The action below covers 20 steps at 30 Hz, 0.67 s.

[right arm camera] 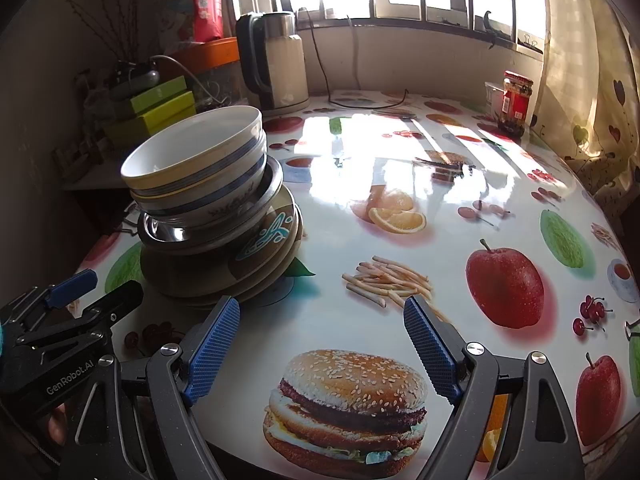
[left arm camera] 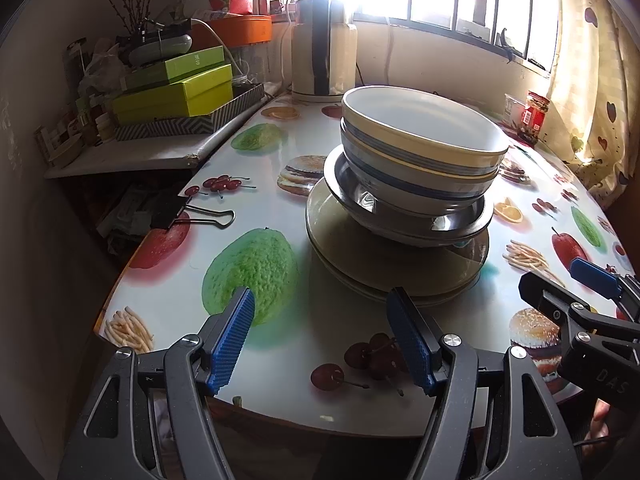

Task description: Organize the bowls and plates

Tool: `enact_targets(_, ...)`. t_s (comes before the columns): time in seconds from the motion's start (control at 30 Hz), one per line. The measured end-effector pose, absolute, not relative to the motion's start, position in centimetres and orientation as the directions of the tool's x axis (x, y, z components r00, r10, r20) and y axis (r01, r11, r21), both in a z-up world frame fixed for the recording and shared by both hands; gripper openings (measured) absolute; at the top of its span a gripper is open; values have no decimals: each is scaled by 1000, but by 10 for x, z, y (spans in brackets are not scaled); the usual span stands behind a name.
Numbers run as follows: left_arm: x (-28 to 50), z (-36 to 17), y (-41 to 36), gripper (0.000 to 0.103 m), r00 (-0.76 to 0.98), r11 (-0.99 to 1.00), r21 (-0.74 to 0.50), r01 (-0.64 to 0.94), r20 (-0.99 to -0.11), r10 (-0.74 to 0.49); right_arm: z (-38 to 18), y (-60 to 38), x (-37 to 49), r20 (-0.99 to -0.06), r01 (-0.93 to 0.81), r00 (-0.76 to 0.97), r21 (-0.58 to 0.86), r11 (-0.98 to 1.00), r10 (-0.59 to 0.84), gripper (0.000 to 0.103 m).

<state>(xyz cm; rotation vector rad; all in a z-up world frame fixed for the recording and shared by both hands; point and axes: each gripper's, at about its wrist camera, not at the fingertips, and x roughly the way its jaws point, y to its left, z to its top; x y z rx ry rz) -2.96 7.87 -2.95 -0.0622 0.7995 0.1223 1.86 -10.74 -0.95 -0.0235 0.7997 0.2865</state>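
Nesting in a steel dish [left arm camera: 404, 220] on stacked plates [left arm camera: 380, 276], two bowls [left arm camera: 420, 136] sit empty; both grippers' fingers [left arm camera: 236, 340] apart.

A kettle [left arm camera: 323, 50] stands by the window; green boxes [left arm camera: 176, 88] sit left; a red-lidded jar [right arm camera: 516, 102] right; a binder clip [left arm camera: 176, 210] nearer.

1. Round table [right arm camera: 400, 220] with a shiny cover full of fruit, fries and burger pictures.
2. Bottom plate [left arm camera: 360, 276] of a dish pile sitting near the front edge.
3. Kettle [right arm camera: 276, 64] standing at the back edge.
4. Red jar [right arm camera: 516, 102] near the back right edge.
5. Black clip [left arm camera: 180, 212] lying at the left edge.
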Motion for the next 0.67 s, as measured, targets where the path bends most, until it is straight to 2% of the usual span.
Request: enact_targets(0.67,-30,-25,79,69,704,993,-37,-112,-709,53,-10,-109,20,-707,-257,664,91,962,244,85)
